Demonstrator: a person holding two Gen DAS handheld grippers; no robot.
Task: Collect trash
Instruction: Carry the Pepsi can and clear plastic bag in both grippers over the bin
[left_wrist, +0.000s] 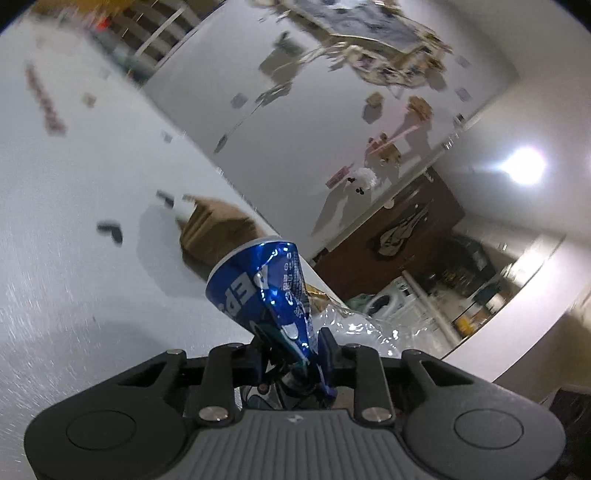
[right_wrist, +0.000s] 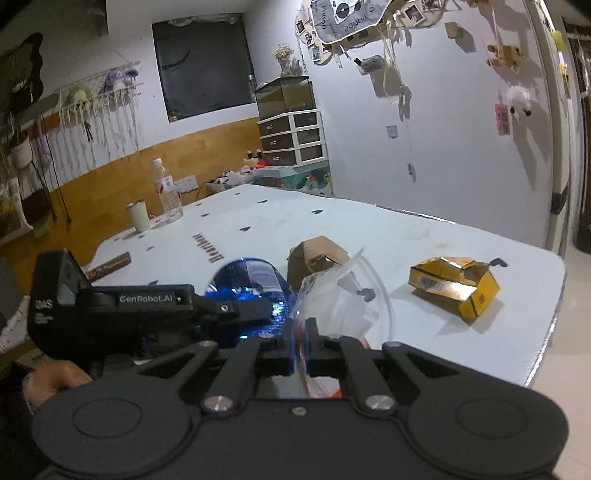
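Observation:
My left gripper (left_wrist: 291, 343) is shut on a crushed blue can (left_wrist: 264, 286) and holds it lifted over the pale table (left_wrist: 74, 258). The can also shows in the right wrist view (right_wrist: 251, 280), beside the left gripper's black body (right_wrist: 110, 306). My right gripper (right_wrist: 301, 339) is shut on the rim of a clear plastic bag (right_wrist: 343, 295), held open next to the can. A crumpled brown cardboard piece (right_wrist: 317, 258) and a crushed yellow box (right_wrist: 454, 288) lie on the table beyond the bag. The brown piece shows in the left wrist view (left_wrist: 218, 225) too.
A clear water bottle (right_wrist: 168, 192) and a white tumbler (right_wrist: 137, 216) stand at the table's far left. A drawer unit (right_wrist: 291, 136) stands at the far wall. The table's right edge (right_wrist: 550, 325) drops to the floor.

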